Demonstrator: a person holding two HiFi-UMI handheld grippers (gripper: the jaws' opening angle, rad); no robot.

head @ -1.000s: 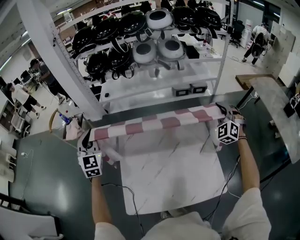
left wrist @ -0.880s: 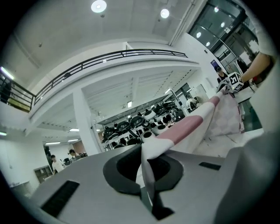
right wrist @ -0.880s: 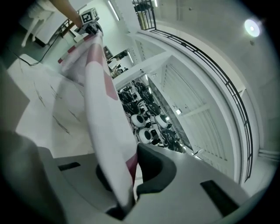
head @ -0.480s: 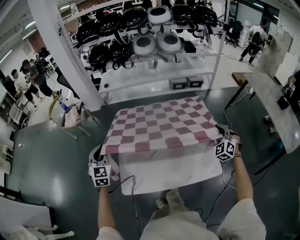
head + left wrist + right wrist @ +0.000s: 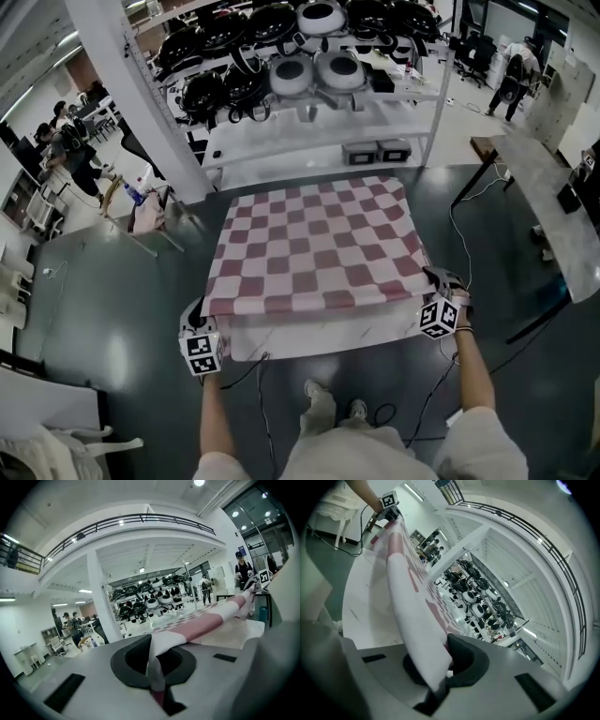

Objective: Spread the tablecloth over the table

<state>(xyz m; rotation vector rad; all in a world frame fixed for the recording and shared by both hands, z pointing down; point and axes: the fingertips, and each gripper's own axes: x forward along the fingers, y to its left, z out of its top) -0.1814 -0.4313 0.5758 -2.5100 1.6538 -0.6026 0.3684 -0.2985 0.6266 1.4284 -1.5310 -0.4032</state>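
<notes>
- Mostly the tablecloth (image 5: pixel 314 248) hides the table (image 5: pixel 319 339); a strip by the jaws shows;
- left gripper (image 5: pixel 197 317) and right gripper (image 5: pixel 434 278) clench its near corners;
- shelves (image 5: pixel 309 150) stand beyond.

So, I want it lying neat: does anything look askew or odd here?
Nothing damaged. The tablecloth lies roughly square, but its near edge is pinched in the left gripper and right gripper, leaving a near strip of the table bare.
</notes>
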